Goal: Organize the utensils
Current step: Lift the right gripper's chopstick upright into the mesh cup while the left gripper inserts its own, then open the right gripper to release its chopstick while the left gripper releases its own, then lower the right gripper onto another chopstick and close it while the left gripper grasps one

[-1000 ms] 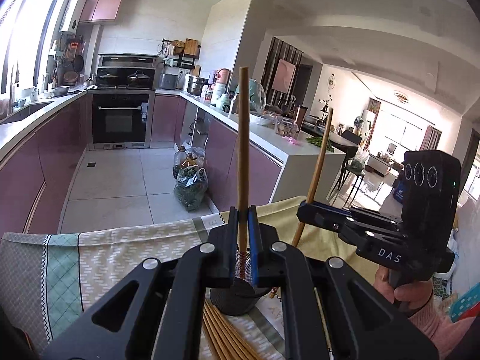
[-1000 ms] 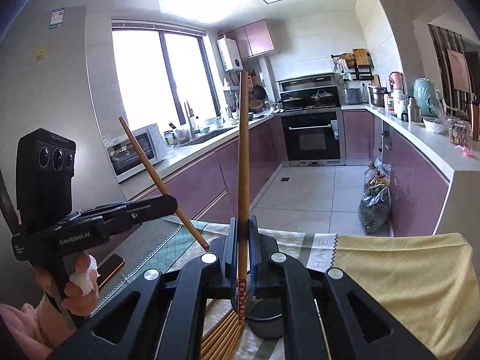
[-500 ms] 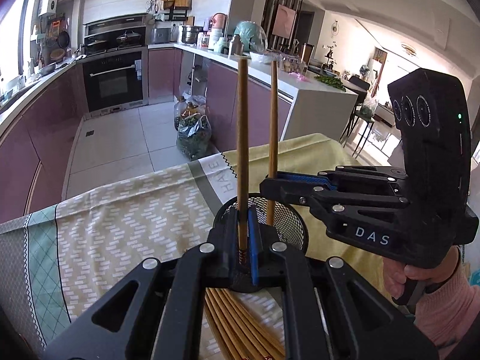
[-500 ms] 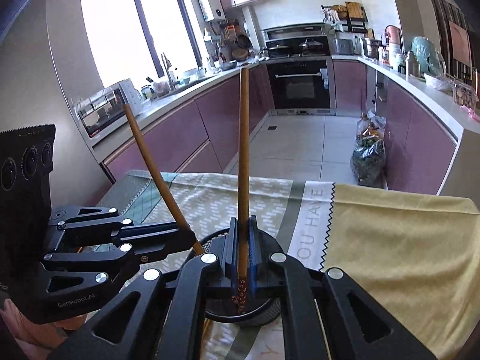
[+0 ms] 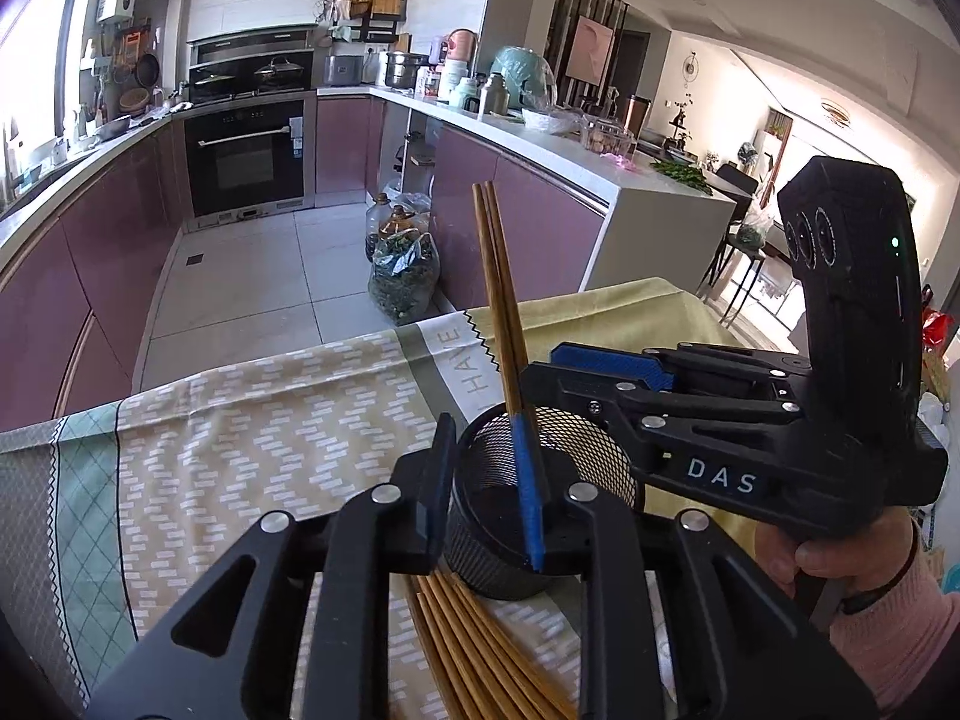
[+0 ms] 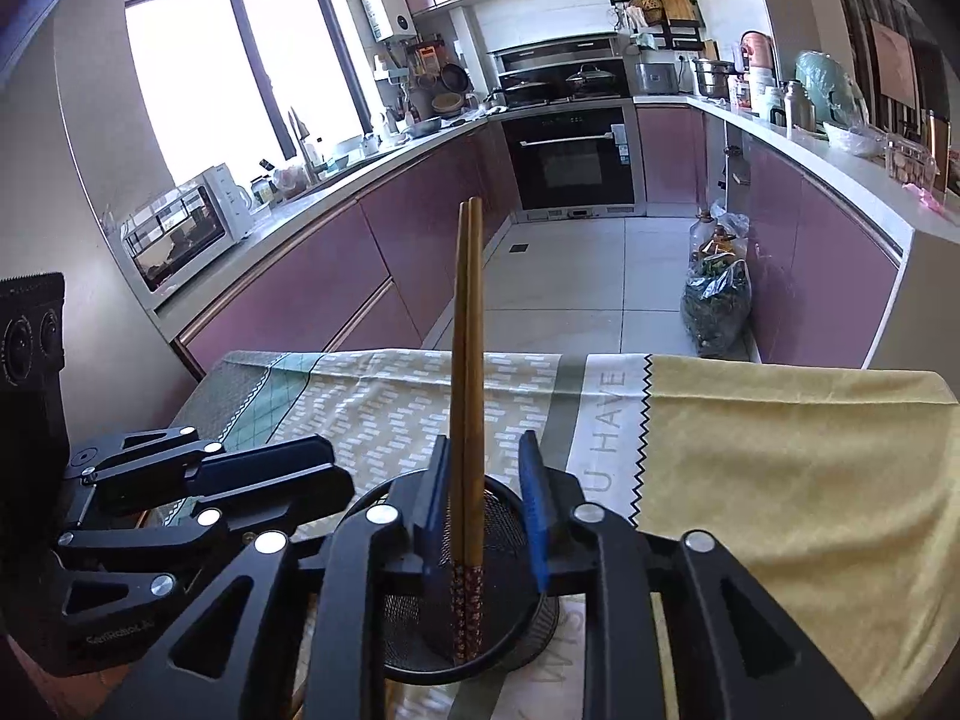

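Note:
Two wooden chopsticks [image 5: 497,282] stand side by side in a black mesh cup [image 5: 576,450] on the tablecloth; they also show in the right wrist view [image 6: 468,360], inside the same cup [image 6: 510,654]. My left gripper [image 5: 489,498] is open, its jaws either side of the cup. My right gripper [image 6: 485,516] is open around the two chopsticks, touching neither firmly. The right gripper shows in the left wrist view [image 5: 606,369], and the left gripper in the right wrist view [image 6: 270,468]. Several more chopsticks [image 5: 480,648] lie on the cloth beside the cup.
The table carries a patterned cloth [image 5: 270,438], yellow at the right [image 6: 780,468]. Beyond its far edge lie the kitchen floor, purple cabinets [image 6: 360,264], an oven [image 5: 246,156] and a bag of greens [image 5: 402,276].
Both grippers opened and let go of their chopsticks, which dropped into the mesh cup and now lean together. Both grippers came lower over the cup.

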